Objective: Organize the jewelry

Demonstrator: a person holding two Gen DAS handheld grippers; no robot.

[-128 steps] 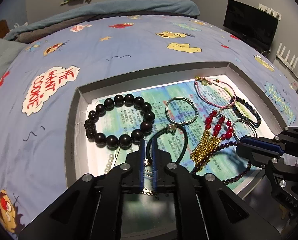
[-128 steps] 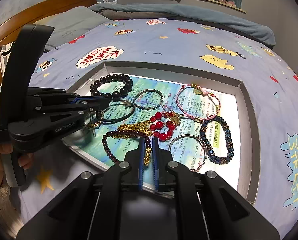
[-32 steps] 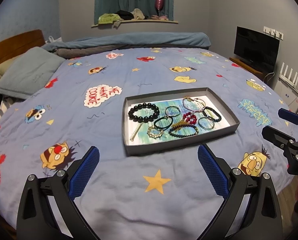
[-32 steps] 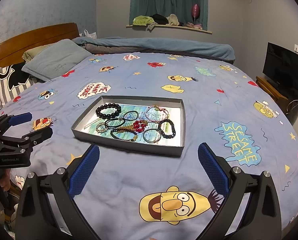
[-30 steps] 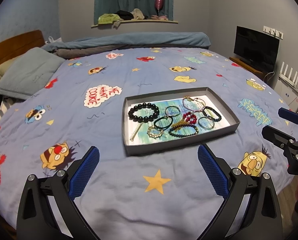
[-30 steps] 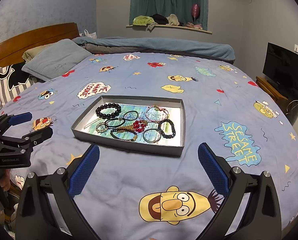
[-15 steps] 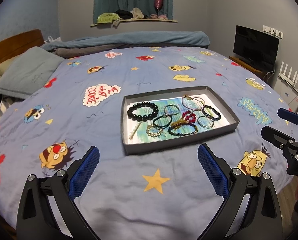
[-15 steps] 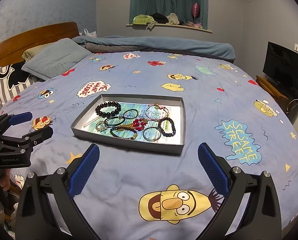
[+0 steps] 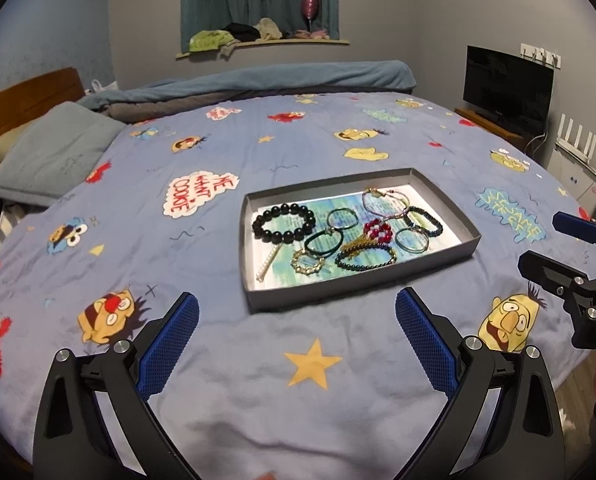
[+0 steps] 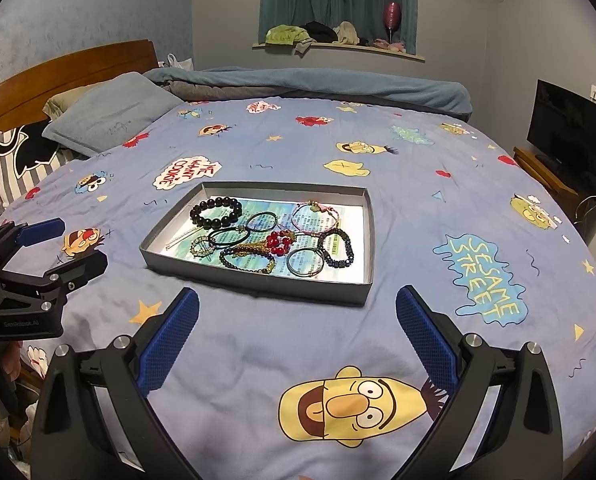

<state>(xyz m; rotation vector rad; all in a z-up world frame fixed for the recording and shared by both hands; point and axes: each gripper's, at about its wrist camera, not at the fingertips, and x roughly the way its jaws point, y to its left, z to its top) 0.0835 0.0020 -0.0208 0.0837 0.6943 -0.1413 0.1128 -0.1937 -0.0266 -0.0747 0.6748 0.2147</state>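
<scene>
A shallow grey tray [image 9: 426, 268] [image 10: 254, 282] lies on the bed and holds several bracelets: a black bead bracelet [image 9: 284, 222] [image 10: 216, 211], a red bead piece with a gold tassel [image 9: 376, 230] [image 10: 280, 242], a pink cord bracelet [image 9: 384, 200] [image 10: 314, 216], a silver bangle [image 9: 411, 240] [image 10: 305, 262], a pearl strand [image 9: 268, 262]. My left gripper [image 9: 296, 316] is open and empty, held back from the tray's near edge. My right gripper [image 10: 296, 316] is open and empty, also short of the tray.
The bed has a blue cartoon-print cover [image 9: 310, 364]. Pillows [image 10: 110, 120] and a wooden headboard [image 10: 58, 68] lie at the left. A TV [image 9: 506, 84] stands at the right. A rolled blanket [image 10: 318, 82] lies along the far side.
Both grippers, shut low over the tray 4.3 s ago, have since opened and backed away; over the last second the views barely shift.
</scene>
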